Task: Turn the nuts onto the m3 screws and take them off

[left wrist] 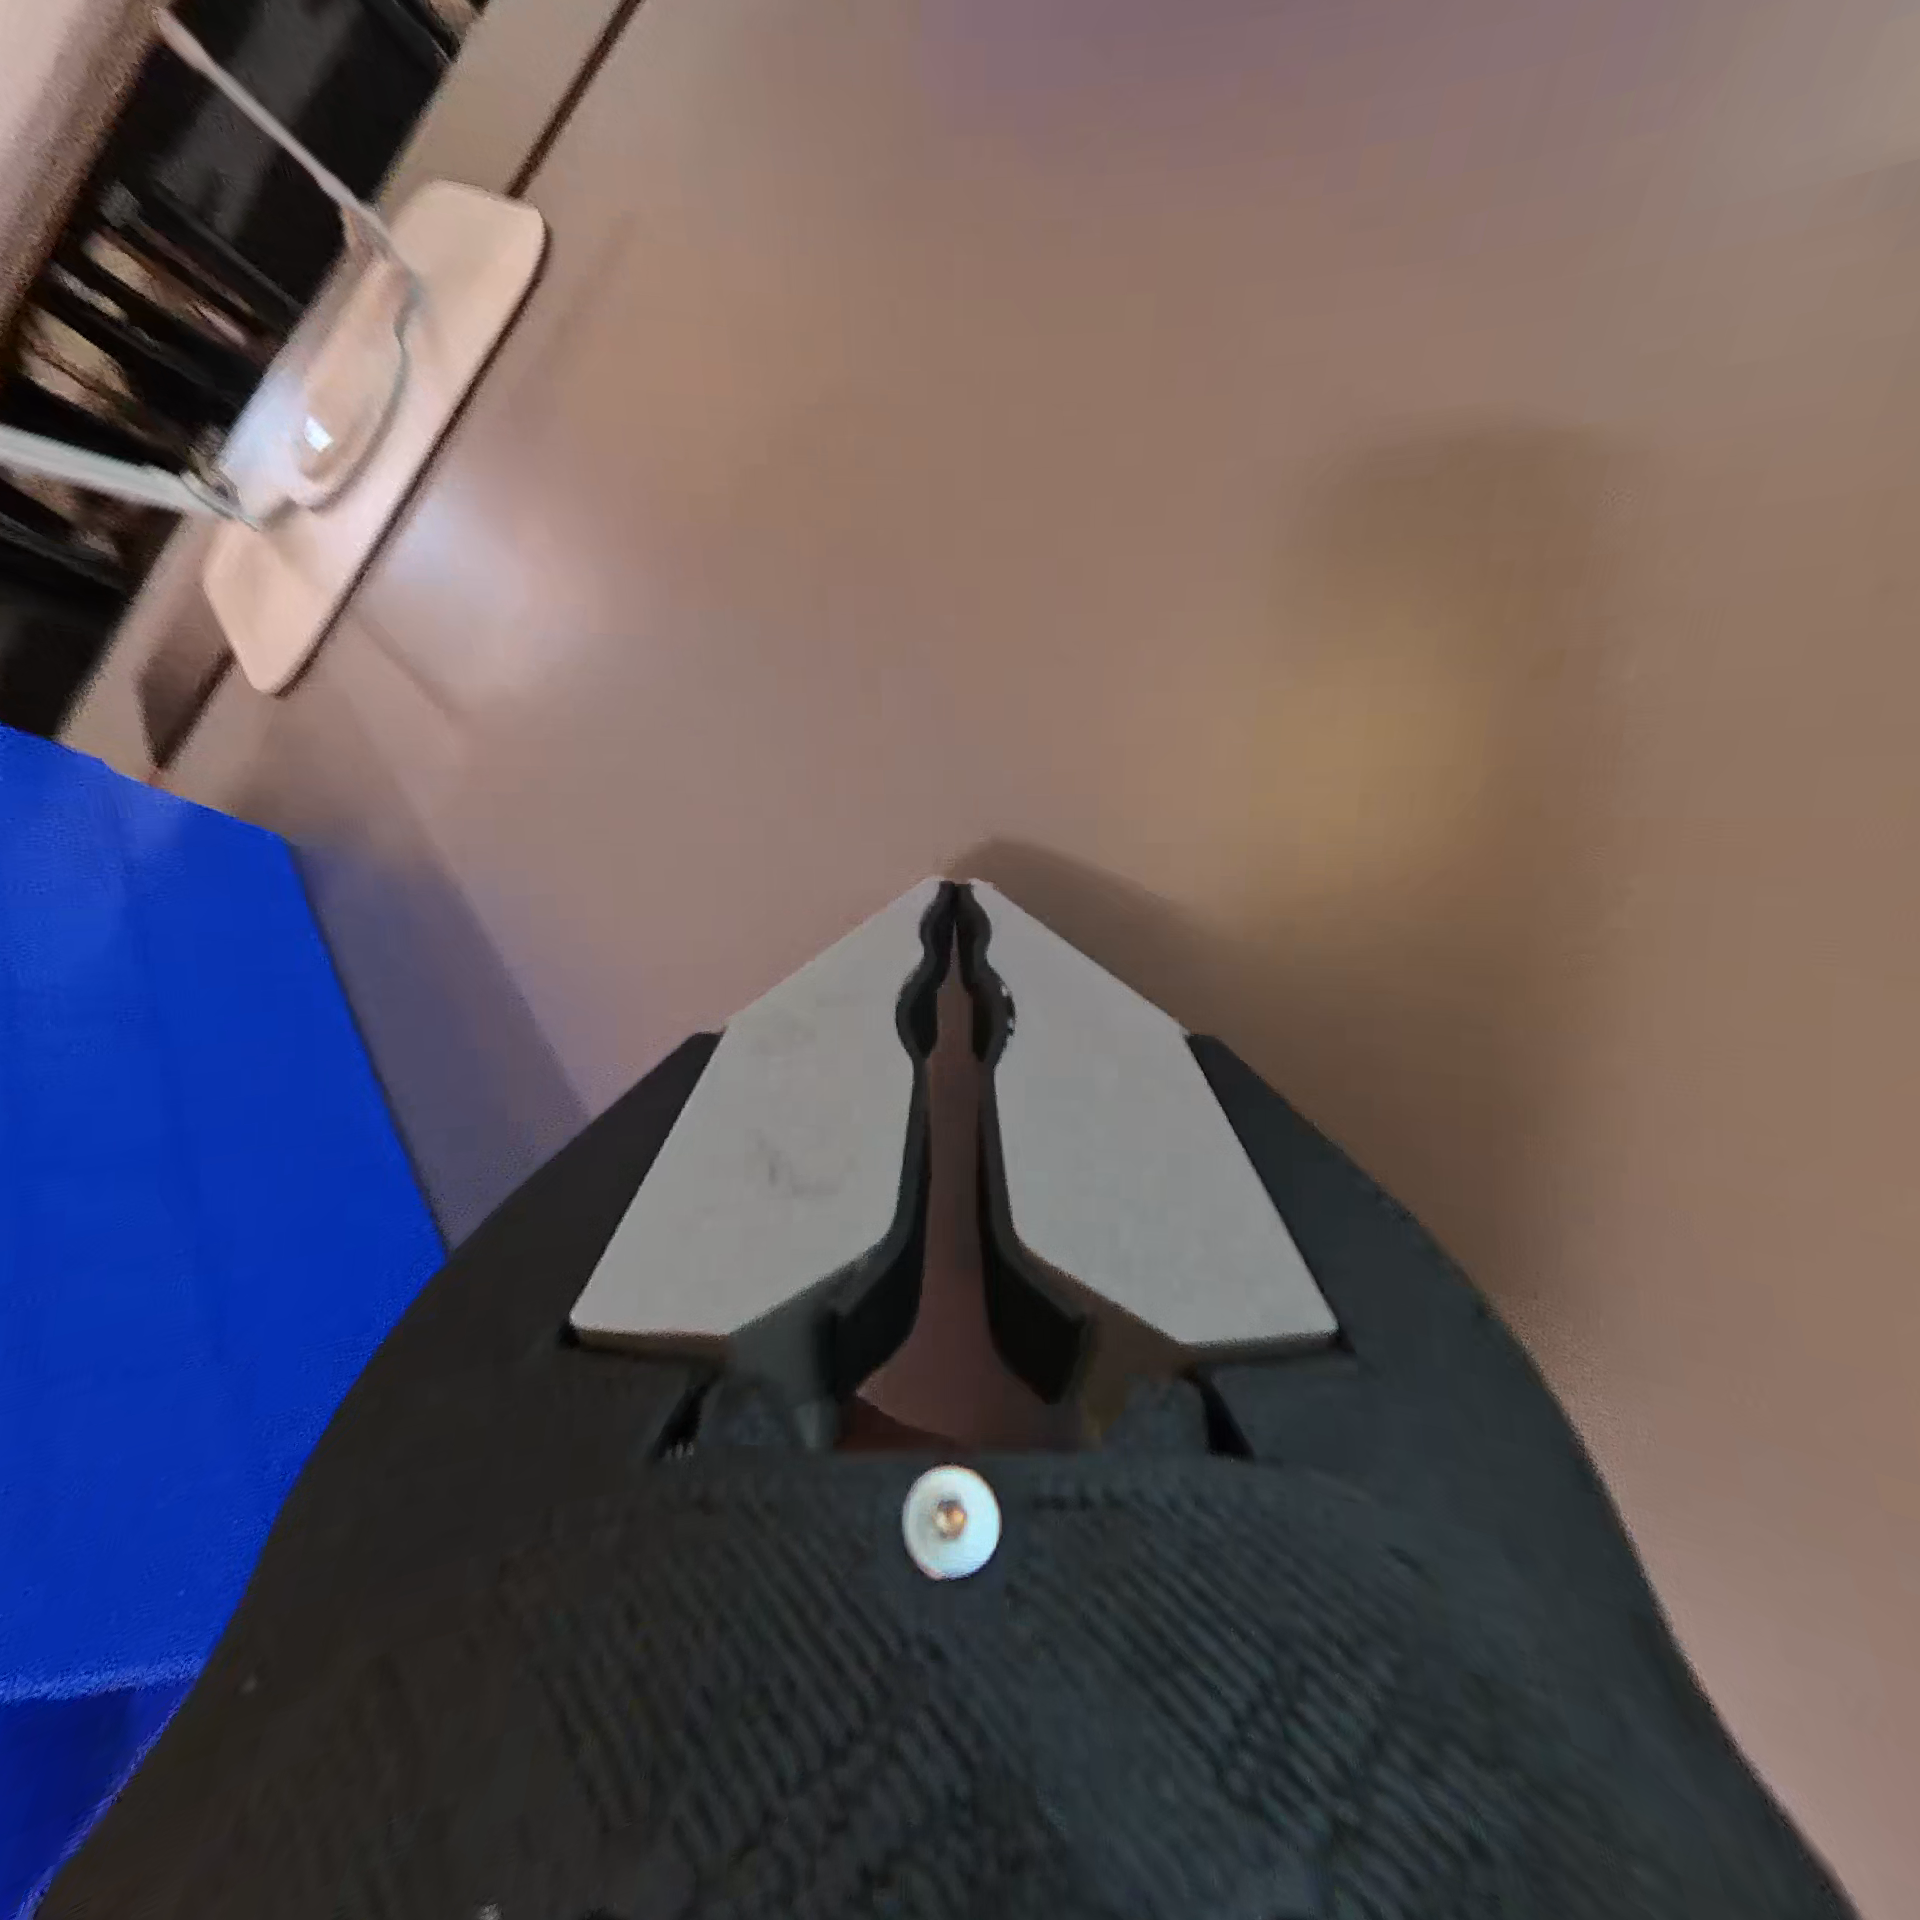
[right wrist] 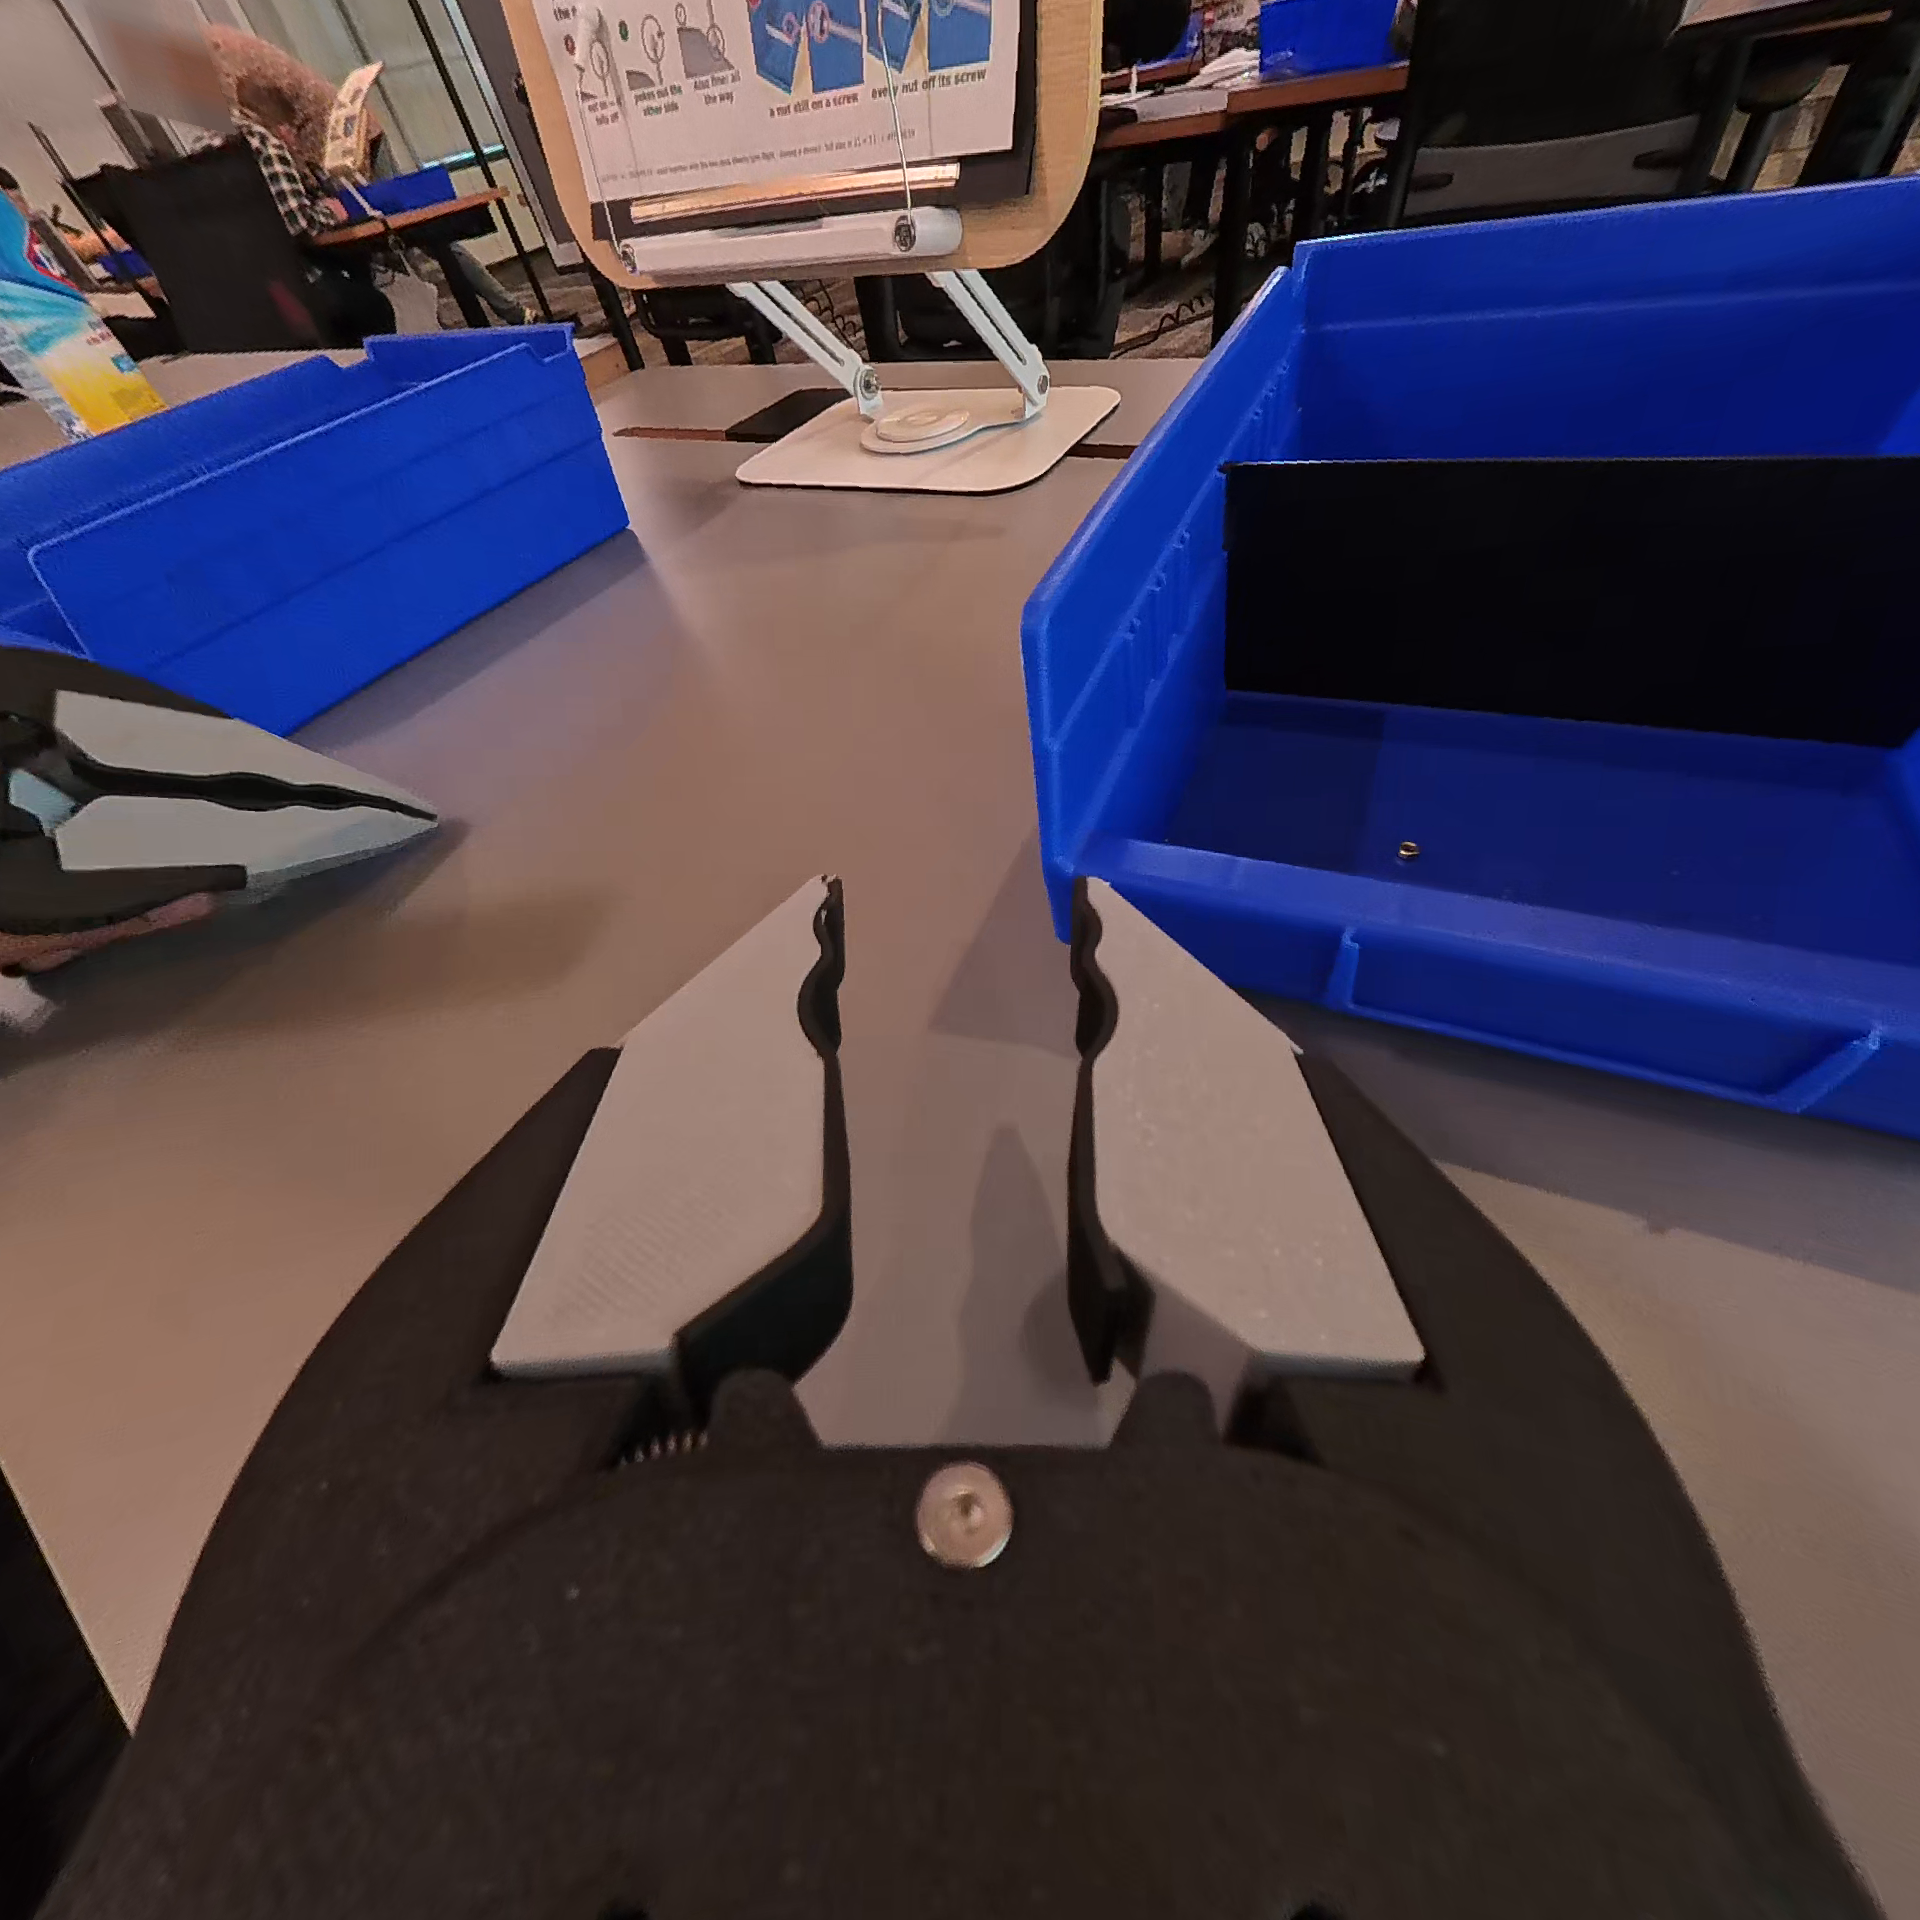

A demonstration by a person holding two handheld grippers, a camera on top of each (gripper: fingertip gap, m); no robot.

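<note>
Right wrist view: the right gripper [right wrist: 956, 894] is hovering low over the grey desk [right wrist: 727, 665], its fingers [right wrist: 717, 1122] standing well apart with nothing between them. The right-hand fingertip is sitting just beside the near corner of a blue bin [right wrist: 1507, 935] on the desk. In that bin's near compartment a single small brass-coloured nut [right wrist: 1408, 853] is lying on the floor, in front of a black divider [right wrist: 1558, 582] that is crossing the bin. I am seeing no screw anywhere. To the left, the left gripper [right wrist: 416, 814] is pointing in from the edge with its fingers pressed together; whether anything tiny is pinched at the tips, I cannot tell. Behind it a second blue bin [right wrist: 312, 540] is resting on the desk. Farther back a white stand [right wrist: 935, 436] is holding up a board with a printed sheet [right wrist: 790, 73], and beyond that other desks and a seated person [right wrist: 281, 135] are showing.

In the left wrist view the left gripper [left wrist: 958, 888] is aiming at the bare desk [left wrist: 1039, 416], fingers [left wrist: 790, 1143] closed tip to tip, with nothing visibly held. A blue bin wall [left wrist: 156, 1143] is filling the left edge, and the base of the stand [left wrist: 416, 416] is lying farther off, blurred.
</note>
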